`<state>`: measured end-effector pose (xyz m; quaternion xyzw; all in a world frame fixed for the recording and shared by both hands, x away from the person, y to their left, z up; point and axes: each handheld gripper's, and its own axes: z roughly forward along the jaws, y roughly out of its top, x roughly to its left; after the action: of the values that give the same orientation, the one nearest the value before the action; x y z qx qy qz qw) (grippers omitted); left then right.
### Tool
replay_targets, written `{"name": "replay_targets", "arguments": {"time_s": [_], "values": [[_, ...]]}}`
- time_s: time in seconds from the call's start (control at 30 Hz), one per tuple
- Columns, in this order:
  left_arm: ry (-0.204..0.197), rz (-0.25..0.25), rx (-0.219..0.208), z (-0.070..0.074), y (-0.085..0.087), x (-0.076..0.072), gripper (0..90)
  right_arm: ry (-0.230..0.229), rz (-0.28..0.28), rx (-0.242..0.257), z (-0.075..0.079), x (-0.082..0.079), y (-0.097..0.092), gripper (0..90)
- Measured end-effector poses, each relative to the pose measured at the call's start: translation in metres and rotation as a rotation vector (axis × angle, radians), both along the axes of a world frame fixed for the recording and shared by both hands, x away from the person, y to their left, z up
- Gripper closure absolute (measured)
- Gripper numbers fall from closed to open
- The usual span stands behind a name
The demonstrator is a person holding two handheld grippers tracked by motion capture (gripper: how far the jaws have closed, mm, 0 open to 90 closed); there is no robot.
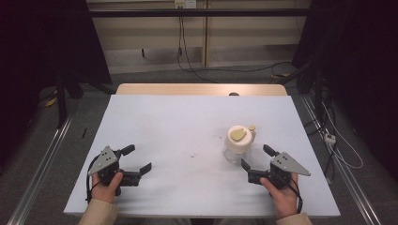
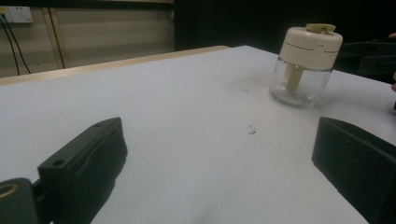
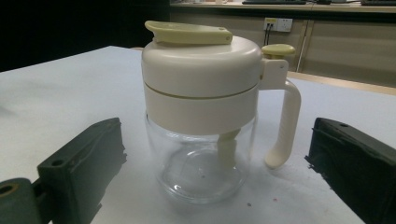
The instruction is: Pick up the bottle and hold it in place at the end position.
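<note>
The right gripper [image 1: 256, 158] has its jaws spread wide with nothing between them yet, and in its own view the glass jar [image 3: 201, 158] sits squarely in the gap, centre of the frame, so the spread looks chosen to take the jar's full width. The jaws stop just short of the glass; no pad touches it. The jar's cream lid [image 3: 201, 84] carries a flat yellow-green flap [image 3: 189, 32] on top and a curved handle [image 3: 282, 126] hanging down the right of the frame, which suggests the grip is meant for the clear body below, away from the handle. The left gripper [image 1: 137, 159] is also spread wide and holds nothing; in the high view it rests in the lower left, well apart from the jar [image 1: 238, 140], which stands right of centre on the white table [image 1: 187, 126]. From the left gripper view the jar [image 2: 306, 65] shows far off in the upper right. That hand seems parked to keep the approach free, or ready to work the lid once the body is steadied.
</note>
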<state>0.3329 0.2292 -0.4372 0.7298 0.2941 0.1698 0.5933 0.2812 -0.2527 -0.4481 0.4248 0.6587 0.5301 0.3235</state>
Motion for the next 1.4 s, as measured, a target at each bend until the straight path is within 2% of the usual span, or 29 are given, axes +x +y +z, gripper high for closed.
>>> {"name": "replay_targets", "arguments": {"time_s": [0.23,0.63,1.23,1.4], "values": [[0.002,-0.004,0.004,0.000,-0.003,0.000,2.5,0.010,-0.003,0.010,0.000,0.007,0.005,2.8],[0.003,-0.008,0.007,-0.001,-0.003,0.002,2.5,0.020,0.006,0.000,0.000,0.021,0.019,3.5],[0.010,-0.016,0.015,-0.002,-0.005,0.003,2.5,0.052,0.000,0.031,-0.004,0.037,0.023,4.6],[0.011,-0.016,0.015,-0.003,-0.005,0.003,2.5,0.055,0.004,0.016,-0.005,0.040,0.027,4.2]]}}
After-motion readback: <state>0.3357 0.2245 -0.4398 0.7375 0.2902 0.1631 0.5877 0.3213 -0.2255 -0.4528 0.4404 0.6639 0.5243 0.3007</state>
